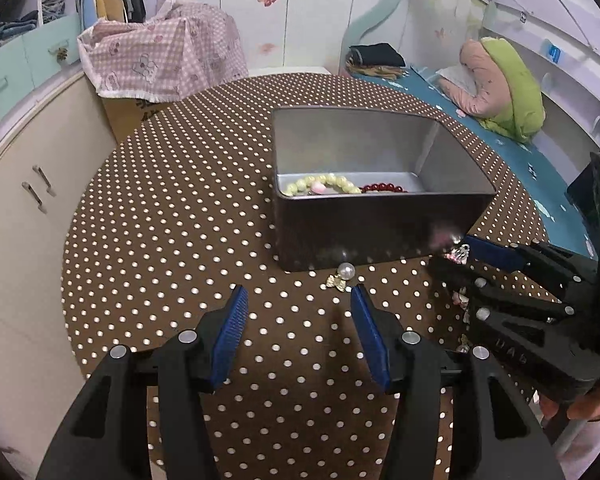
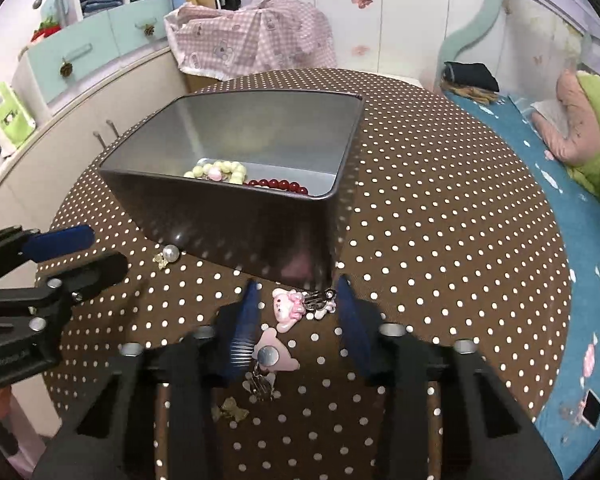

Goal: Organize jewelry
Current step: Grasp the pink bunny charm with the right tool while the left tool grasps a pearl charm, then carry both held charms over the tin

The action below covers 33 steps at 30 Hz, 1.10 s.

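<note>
- A metal tin [image 1: 380, 184] stands on the polka-dot desk [image 1: 172, 216]; a pale yellow-green bead bracelet [image 1: 324, 183] and a dark red bead bracelet [image 1: 382, 188] lie on its floor, side by side.
- The right wrist view shows what lies at the tin's near corner: a pink cat charm [image 2: 287, 309] with a metal clip [image 2: 320, 299] beside it, both on the desk between the spread fingers of the right hand-held gripper [image 2: 298, 312], which stands wide and holds nothing.
- That same view shows, closer to the camera, a pink bear-shaped piece with a round metal stud [image 2: 274, 354], a second metal clip [image 2: 260, 384] below it, and a gold bow-shaped piece [image 2: 232, 408].
- From the left wrist view those pieces are mostly hidden behind the right hand-held gripper [image 1: 456, 256]; only a glint of the charm shows at its tip.
- A pearl with a gold bow [image 1: 342, 276] lies just beside the tin's near wall; the left view sees it ahead of the left hand-held gripper [image 1: 298, 308], whose jaws are wide apart and empty.
- The right view puts the same pearl [image 2: 170, 255] near the left hand-held gripper's [image 2: 88, 252] tips.
- A blue-covered bed [image 2: 580, 240] lies to the right of the desk.
</note>
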Motion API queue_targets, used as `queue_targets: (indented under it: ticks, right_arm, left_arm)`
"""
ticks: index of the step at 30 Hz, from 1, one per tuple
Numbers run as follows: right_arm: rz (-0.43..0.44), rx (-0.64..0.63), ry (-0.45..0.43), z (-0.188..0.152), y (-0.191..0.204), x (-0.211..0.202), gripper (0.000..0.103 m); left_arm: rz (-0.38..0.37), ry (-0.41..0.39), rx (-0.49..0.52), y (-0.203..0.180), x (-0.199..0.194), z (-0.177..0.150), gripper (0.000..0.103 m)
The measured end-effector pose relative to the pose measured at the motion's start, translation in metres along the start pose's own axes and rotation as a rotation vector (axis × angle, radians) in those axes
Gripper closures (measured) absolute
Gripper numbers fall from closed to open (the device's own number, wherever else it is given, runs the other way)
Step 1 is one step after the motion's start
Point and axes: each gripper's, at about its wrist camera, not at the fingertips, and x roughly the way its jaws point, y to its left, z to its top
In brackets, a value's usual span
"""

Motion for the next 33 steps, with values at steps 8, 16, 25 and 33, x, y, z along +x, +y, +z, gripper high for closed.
queue_targets:
  ticks: [8, 16, 25, 33]
  right_arm:
    - [0.025, 0.002, -0.009, -0.010, -0.009, -0.008, 0.072]
    - [0.024, 0.045, -0.027, -0.012, -0.030, -0.017, 0.072]
    - [0.019, 0.065, -0.049, -0.015, -0.041, -0.029, 0.072]
    - [0.020, 0.077, -0.064, -0.014, -0.045, -0.037, 0.072]
  left_arm:
    - [-0.019, 0.031, -0.006, -0.012, 0.015, 0.002, 0.052]
    - [0.029, 0.040, 0.050, -0.030, 0.031, 0.009, 0.053]
    - [0.032, 0.050, 0.093, -0.037, 0.032, 0.014, 0.092]
    - [0.026, 0.049, 0.075, -0.026, 0.026, 0.011, 0.093]
